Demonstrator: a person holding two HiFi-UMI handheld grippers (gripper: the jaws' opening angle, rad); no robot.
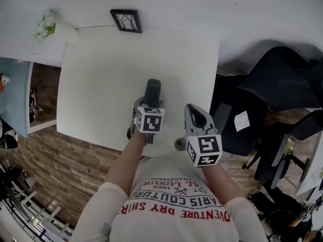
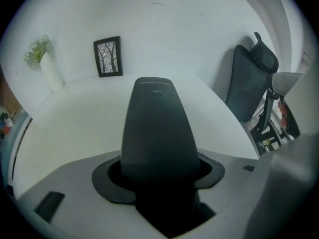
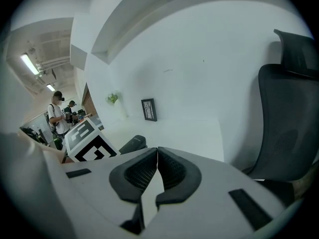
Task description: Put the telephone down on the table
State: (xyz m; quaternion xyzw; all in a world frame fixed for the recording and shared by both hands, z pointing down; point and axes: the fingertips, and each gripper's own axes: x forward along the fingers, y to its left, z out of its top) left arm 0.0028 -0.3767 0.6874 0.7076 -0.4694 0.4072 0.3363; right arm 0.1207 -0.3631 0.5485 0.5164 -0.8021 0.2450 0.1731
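A dark grey telephone handset [image 1: 152,89] sticks out forward from my left gripper [image 1: 150,106], over the front part of the white table [image 1: 101,84]. In the left gripper view the handset [image 2: 157,128] fills the middle and the jaws are shut on its lower end. Whether it touches the tabletop I cannot tell. My right gripper [image 1: 195,116] is just to the right, near the table's front edge, shut with its pads [image 3: 144,171] meeting and nothing between them. From that side the handset's tip [image 3: 133,143] shows beside the left gripper's marker cube [image 3: 89,142].
A small black picture frame [image 1: 126,20] and a white vase with flowers [image 1: 50,28] stand at the table's back edge against the wall. A black office chair [image 1: 280,79] is right of the table. People [image 3: 59,117] stand far off to the left.
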